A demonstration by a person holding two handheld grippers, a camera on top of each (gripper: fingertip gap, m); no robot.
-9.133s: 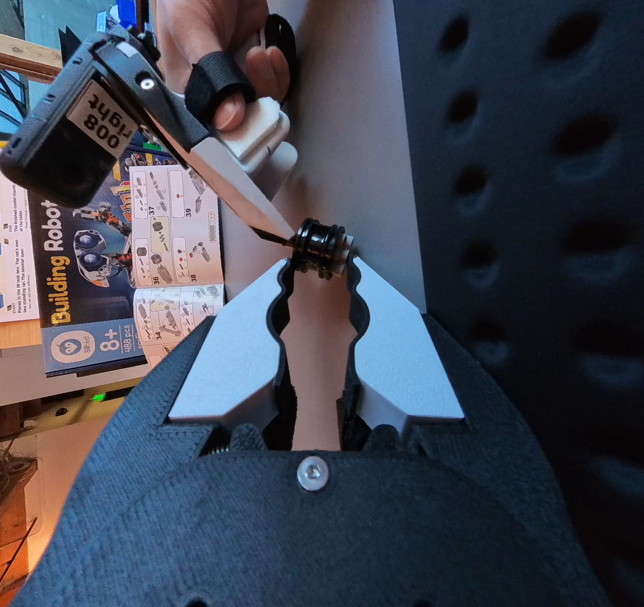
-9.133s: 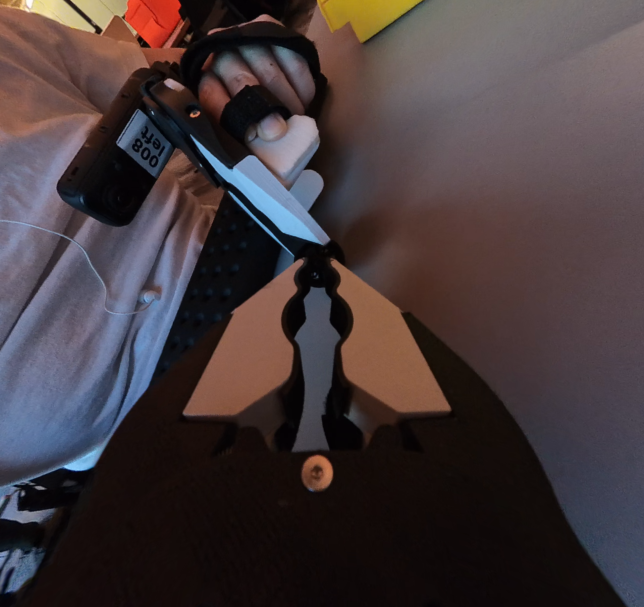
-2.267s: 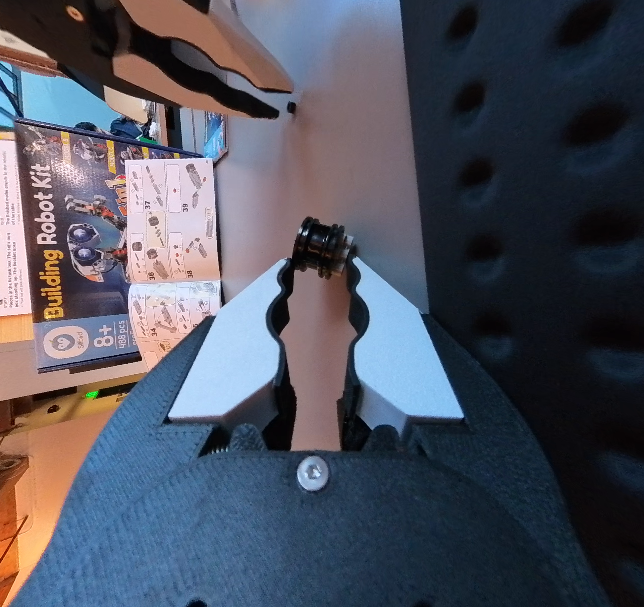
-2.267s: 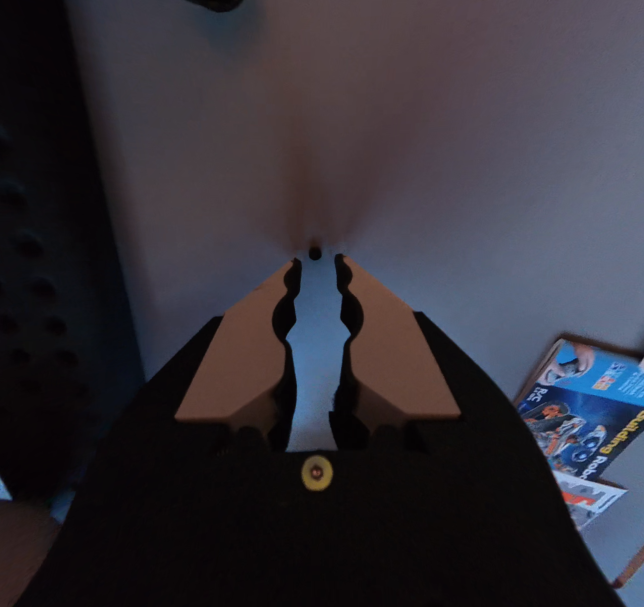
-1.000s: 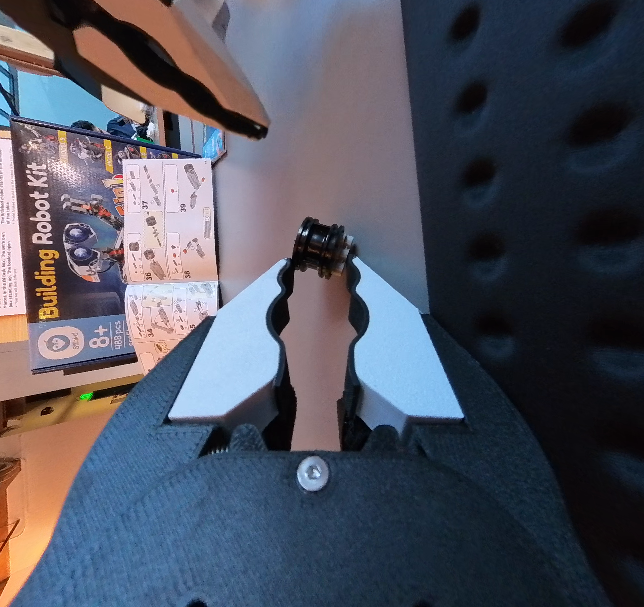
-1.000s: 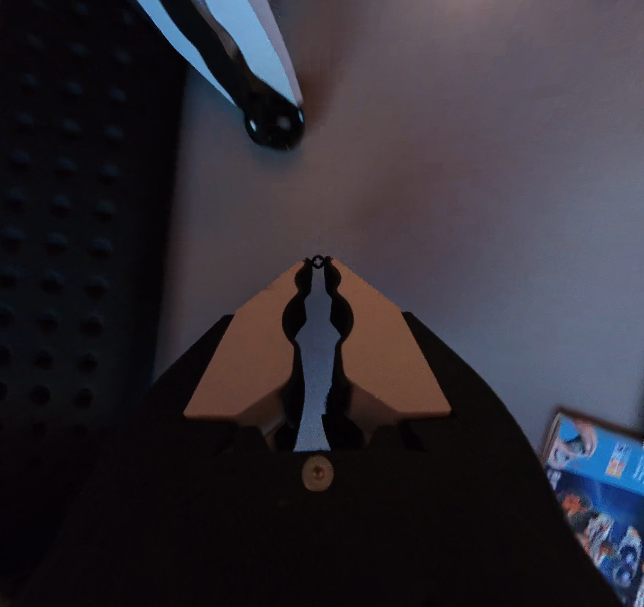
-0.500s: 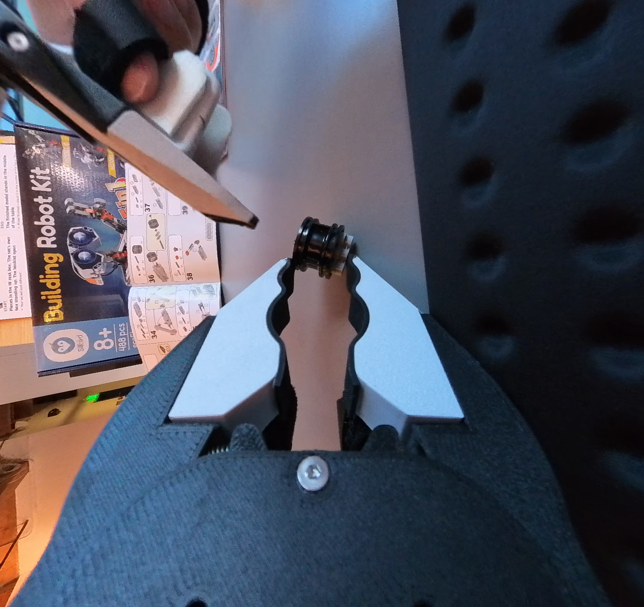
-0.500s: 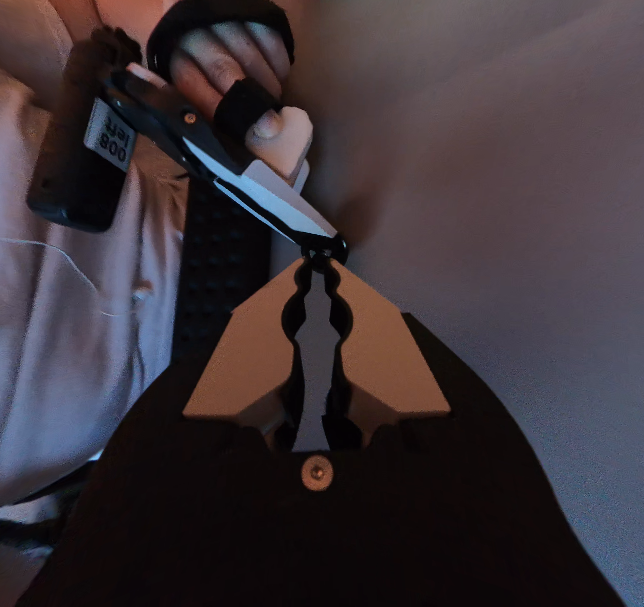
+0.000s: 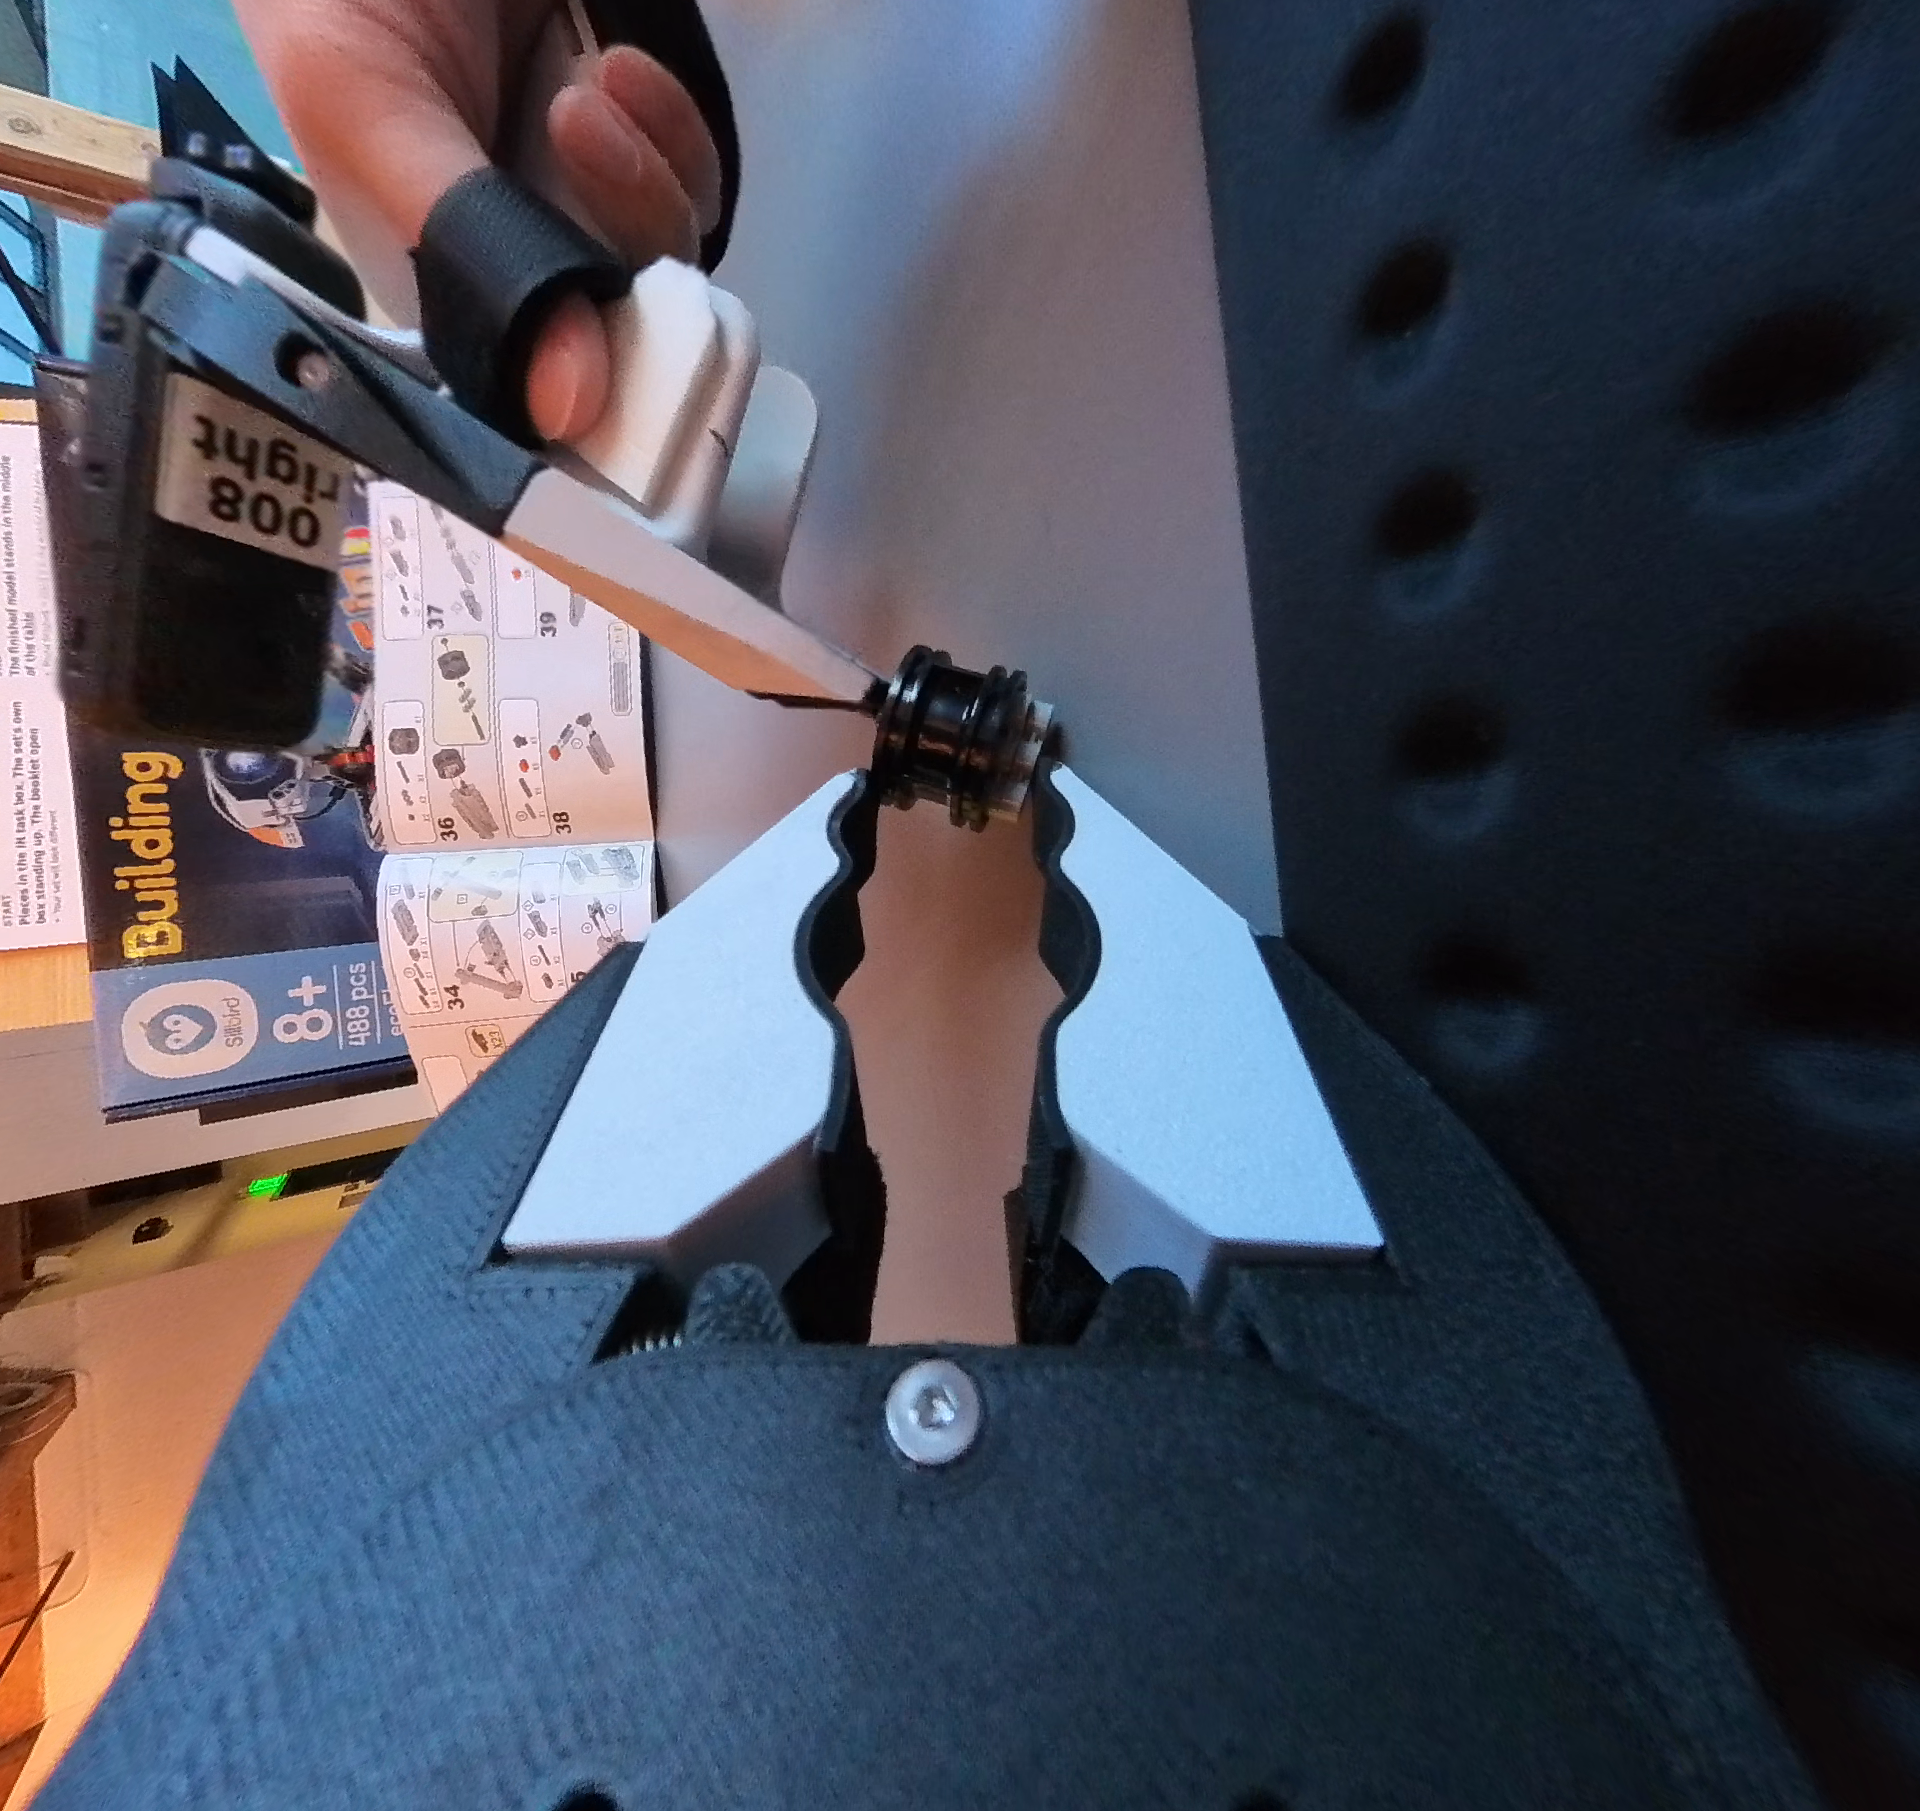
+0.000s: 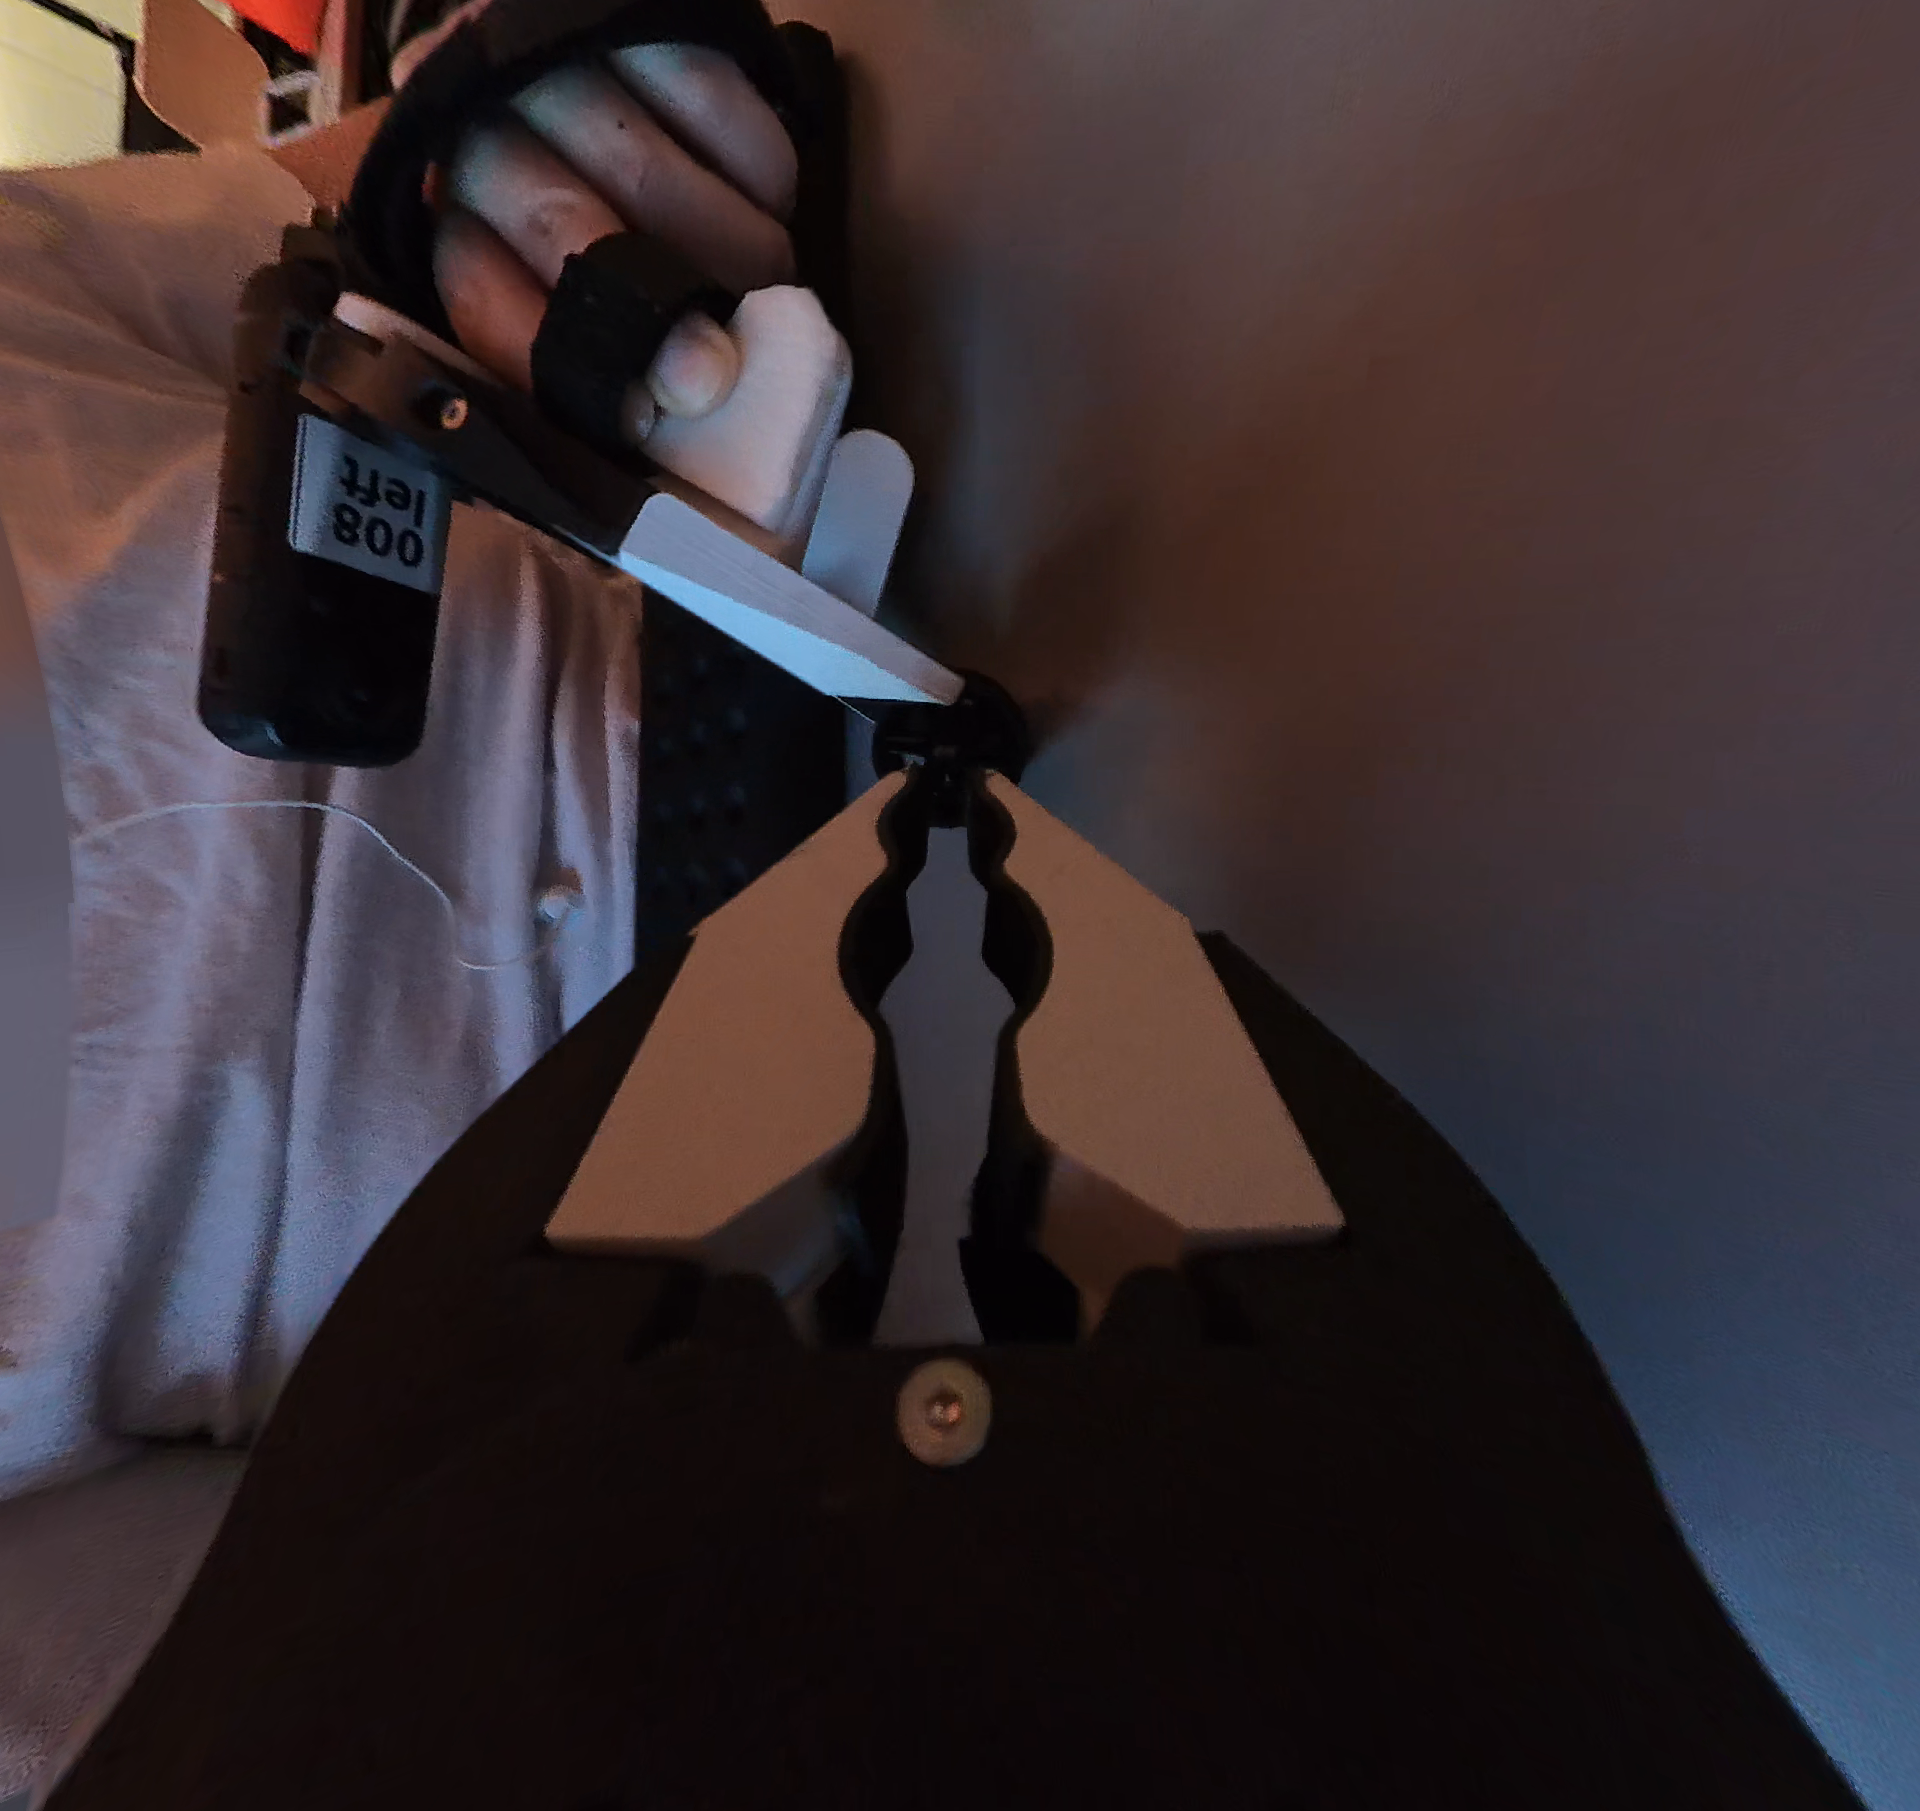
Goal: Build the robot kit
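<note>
Between the tips of the left gripper (image 9: 951,785), 1 black ribbed spool (image 9: 951,738) clamped, far end hidden, right gripper (image 10: 943,793) tips pinched on a small dark piece at spool's end, piece indistinct, hand (image 9: 457,88) strapped, booklet (image 9: 514,785) partly covered.

A hobby or lab workbench: a pale tabletop (image 9: 966,307) carries a robot building-kit box (image 9: 208,930), an open instruction booklet (image 9: 499,743) and a dark studded baseplate (image 9: 1610,514).
</note>
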